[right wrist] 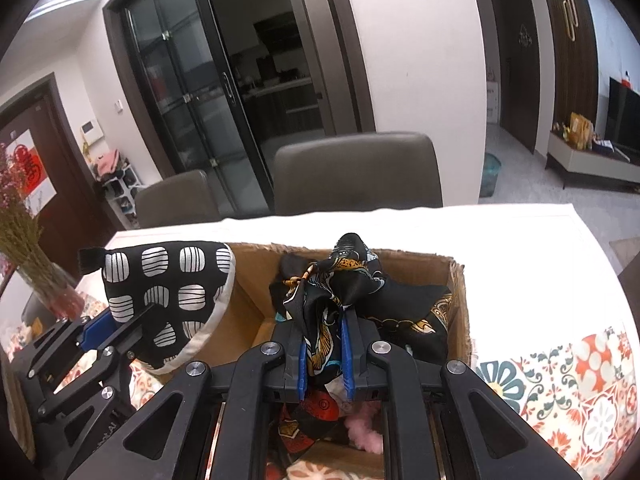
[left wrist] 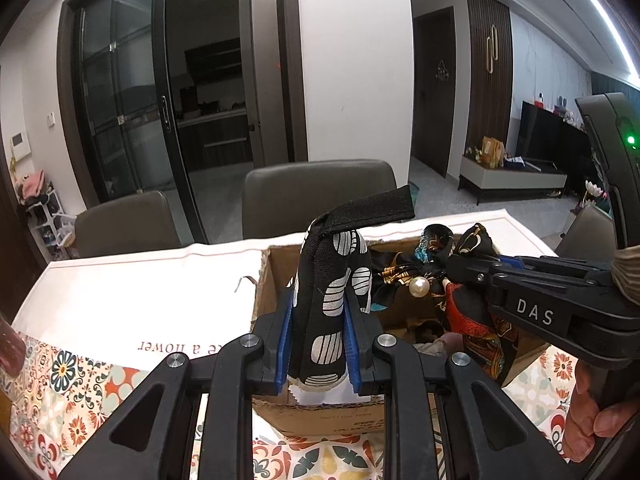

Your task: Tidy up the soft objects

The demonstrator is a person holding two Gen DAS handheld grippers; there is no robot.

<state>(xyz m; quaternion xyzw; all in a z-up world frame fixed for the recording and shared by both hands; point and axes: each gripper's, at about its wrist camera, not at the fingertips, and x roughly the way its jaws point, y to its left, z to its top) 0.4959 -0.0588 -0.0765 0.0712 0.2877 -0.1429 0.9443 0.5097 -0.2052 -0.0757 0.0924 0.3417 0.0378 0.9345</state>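
Note:
My left gripper (left wrist: 319, 312) is shut on a black oven mitt (left wrist: 334, 292) with white striped ovals and holds it upright over the near left part of an open cardboard box (left wrist: 276, 276). The mitt (right wrist: 168, 292) and left gripper (right wrist: 116, 328) also show in the right wrist view, at the box's left edge. My right gripper (right wrist: 324, 344) is shut on a black patterned silk scarf (right wrist: 340, 280) with gold, blue and red print, above the box (right wrist: 456, 300). In the left wrist view the scarf (left wrist: 440, 260) carries a pearl (left wrist: 419, 287); the right gripper (left wrist: 472, 276) comes in from the right.
The box stands on a table with a white and floral cloth (left wrist: 120, 300). Something pink and fluffy (right wrist: 366, 428) lies inside the box. A vase with dried flowers (right wrist: 44, 280) stands at the left. Two grey chairs (left wrist: 316, 196) stand behind the table.

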